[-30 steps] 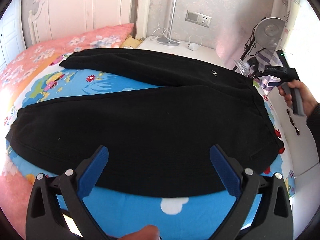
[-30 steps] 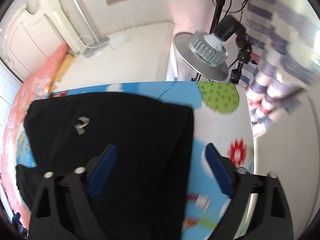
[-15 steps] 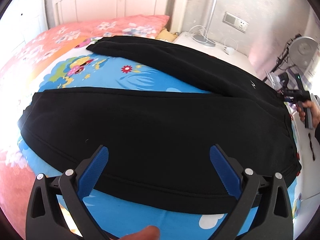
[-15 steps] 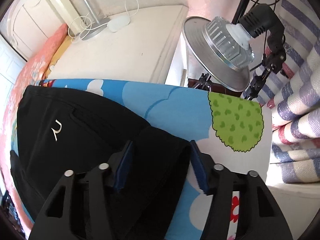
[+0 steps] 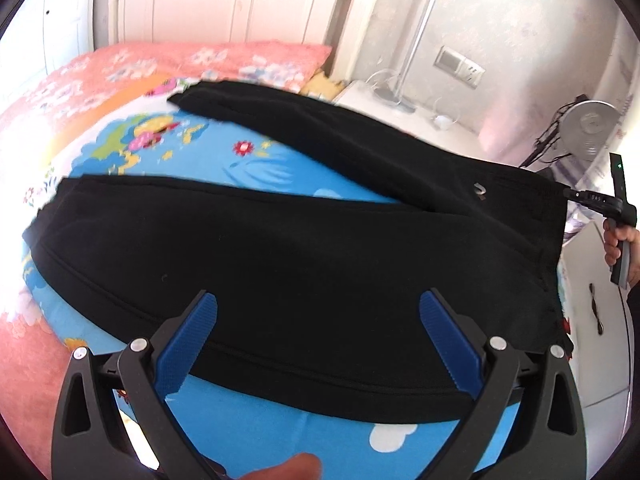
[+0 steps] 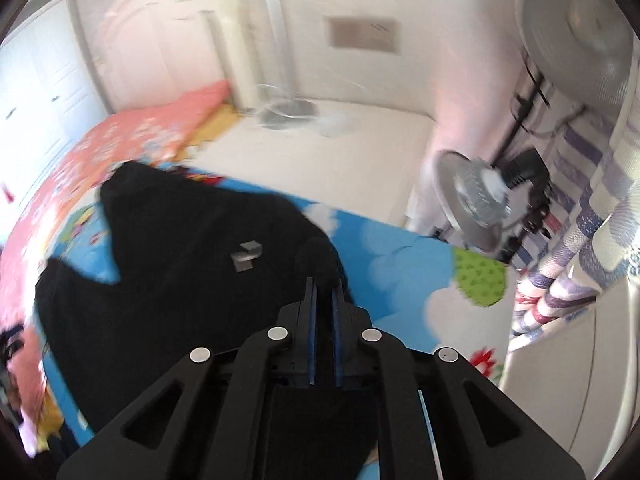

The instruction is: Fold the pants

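**Right wrist view: waistband pinched**

Black pants (image 5: 304, 248) lie spread on the blue cartoon bedsheet (image 5: 280, 432), legs splayed apart. The right gripper (image 6: 323, 292) has its blue pads pressed together on the waistband corner, fabric bunched there. The left gripper (image 5: 318, 308) hovers over the near leg, jaws wide apart, holding nothing.

The right wrist view is smeared by motion blur, so the small grey logo (image 6: 247, 255) on the black fabric pants (image 6: 180, 280) cannot be read. The right tool (image 6: 323, 300) hides the waistband part between its pads. In the left wrist view, the holding hand (image 5: 618, 246) is cut by the picture edge.
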